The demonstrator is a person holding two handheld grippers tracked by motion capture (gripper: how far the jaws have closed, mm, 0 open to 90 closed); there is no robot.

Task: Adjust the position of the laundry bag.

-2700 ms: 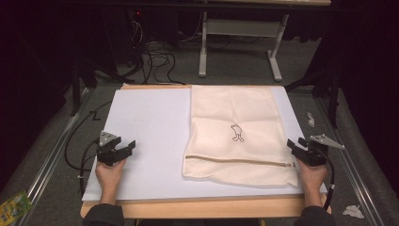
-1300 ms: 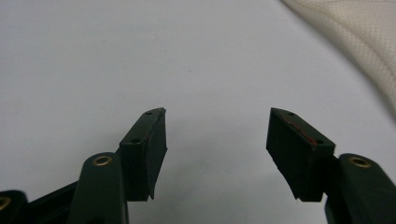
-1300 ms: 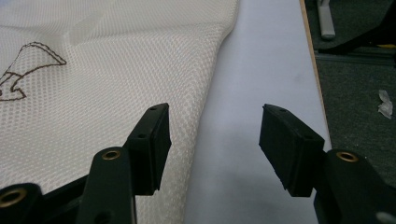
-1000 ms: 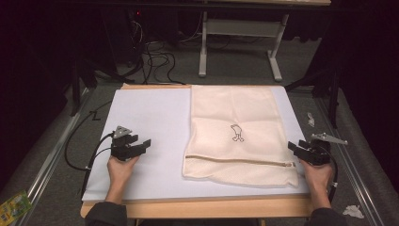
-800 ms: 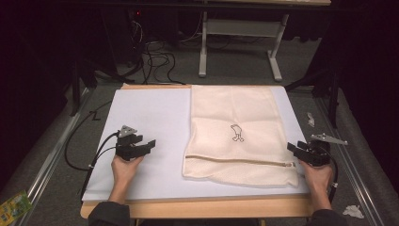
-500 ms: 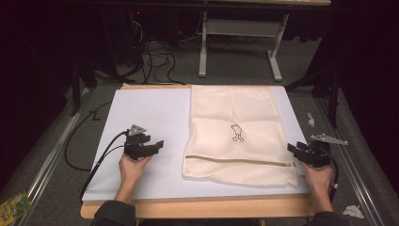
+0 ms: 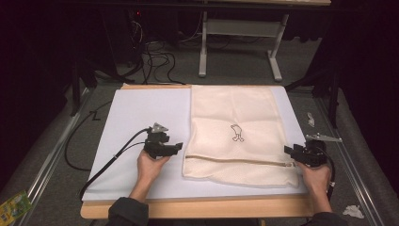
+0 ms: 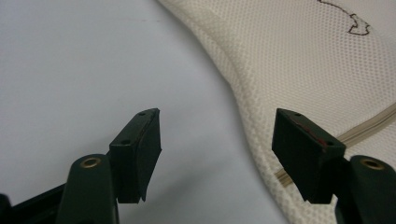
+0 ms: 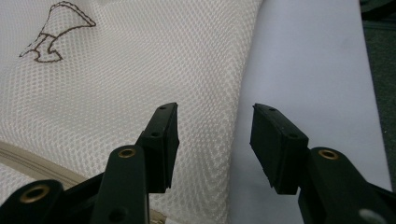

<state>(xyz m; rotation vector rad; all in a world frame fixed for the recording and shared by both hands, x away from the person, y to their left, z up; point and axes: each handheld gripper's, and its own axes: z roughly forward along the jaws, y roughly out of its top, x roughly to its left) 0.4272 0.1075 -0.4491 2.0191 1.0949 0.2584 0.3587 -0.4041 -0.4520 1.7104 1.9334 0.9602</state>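
The cream mesh laundry bag with a zip and a small embroidered figure (image 7: 237,136) lies flat on the right half of the pale blue-white table mat (image 7: 141,113), its zip running across near the bag's near edge. Since the earlier high views, the left gripper (image 7: 175,147) has travelled across the mat from well left of the bag to just beside the bag's left edge; its jaws have just been opening and now stand spread, with nothing between them. In the left gripper view (image 8: 215,140) the bag's left hem and zip end lie just ahead. The right gripper (image 7: 288,150) remains at the bag's right edge by the zip end, jaws spread astride the hem (image 9: 212,140); contact with the mesh is probably absent, though the view is unclear. Both hands hold the grippers low and roughly level, pointing inward toward the bag. A two-sided grasp appears imminent.
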